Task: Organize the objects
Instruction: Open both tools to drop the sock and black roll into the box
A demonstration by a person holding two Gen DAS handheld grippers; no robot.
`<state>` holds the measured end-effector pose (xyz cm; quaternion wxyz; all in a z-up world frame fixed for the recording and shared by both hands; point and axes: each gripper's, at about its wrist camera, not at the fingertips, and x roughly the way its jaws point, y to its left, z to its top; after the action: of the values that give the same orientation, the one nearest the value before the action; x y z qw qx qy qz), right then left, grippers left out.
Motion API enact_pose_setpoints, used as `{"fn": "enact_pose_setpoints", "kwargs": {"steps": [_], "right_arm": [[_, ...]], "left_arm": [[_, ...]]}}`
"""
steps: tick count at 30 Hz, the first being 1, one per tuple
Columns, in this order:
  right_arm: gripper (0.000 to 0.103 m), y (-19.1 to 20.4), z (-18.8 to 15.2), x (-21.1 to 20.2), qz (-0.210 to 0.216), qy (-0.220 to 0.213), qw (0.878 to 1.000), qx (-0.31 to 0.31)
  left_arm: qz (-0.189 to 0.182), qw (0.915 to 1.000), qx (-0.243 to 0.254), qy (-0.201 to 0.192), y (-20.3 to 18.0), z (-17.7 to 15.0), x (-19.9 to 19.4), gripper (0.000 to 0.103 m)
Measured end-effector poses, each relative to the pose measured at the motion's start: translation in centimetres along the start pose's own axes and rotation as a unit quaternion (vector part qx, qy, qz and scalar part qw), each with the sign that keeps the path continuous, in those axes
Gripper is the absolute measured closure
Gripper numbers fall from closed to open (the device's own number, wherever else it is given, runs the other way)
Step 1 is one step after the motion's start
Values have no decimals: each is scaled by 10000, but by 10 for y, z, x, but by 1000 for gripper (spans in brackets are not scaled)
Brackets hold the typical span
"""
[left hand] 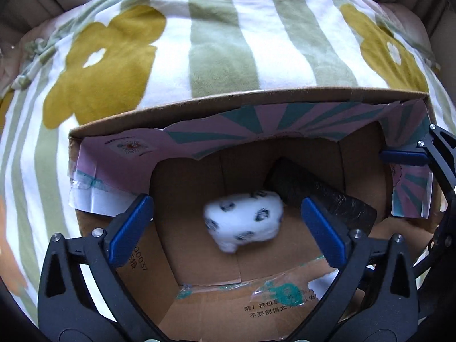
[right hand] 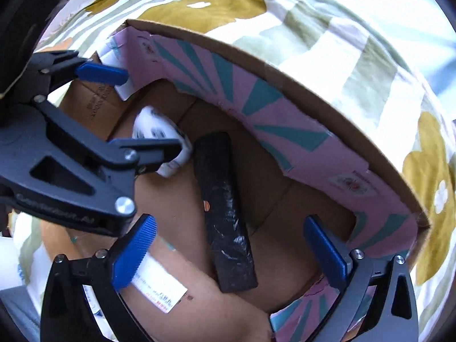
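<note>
An open cardboard box [left hand: 256,98] sits on a striped, flowered blanket [left hand: 216,42]. On the box floor lie a white soft item with dark prints [left hand: 242,222], blurred, and a long black wrapped bar [left hand: 313,191]. My left gripper [left hand: 226,208] hangs open above the white item, touching nothing. In the right wrist view my right gripper [right hand: 229,252] is open over the near end of the black bar [right hand: 225,213], and the left gripper [right hand: 142,111] shows open above the white item [right hand: 151,128].
The box's [right hand: 285,65] inner flaps are pink with teal rays and torn tape. A white shipping label [right hand: 159,285] is on the near flap. The blanket [right hand: 356,57] surrounds the box on all sides. One of the right gripper's fingers [left hand: 404,156] reaches over the box's right wall.
</note>
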<state>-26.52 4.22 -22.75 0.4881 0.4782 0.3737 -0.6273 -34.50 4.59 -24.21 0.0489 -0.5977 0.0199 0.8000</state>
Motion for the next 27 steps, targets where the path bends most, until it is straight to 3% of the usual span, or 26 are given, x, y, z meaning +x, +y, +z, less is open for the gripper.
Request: {"fn": "enact_pose_setpoints", "kwargs": {"steps": [14, 27], "right_arm": [[1, 5, -11, -28, -87, 42, 9999, 66], [1, 30, -2, -116, -297, -230, 9991, 189]], "left_arm": [[75, 10000, -60, -14, 2, 0, -21, 0], [-8, 9989, -142, -437, 5, -9, -120, 0]]}}
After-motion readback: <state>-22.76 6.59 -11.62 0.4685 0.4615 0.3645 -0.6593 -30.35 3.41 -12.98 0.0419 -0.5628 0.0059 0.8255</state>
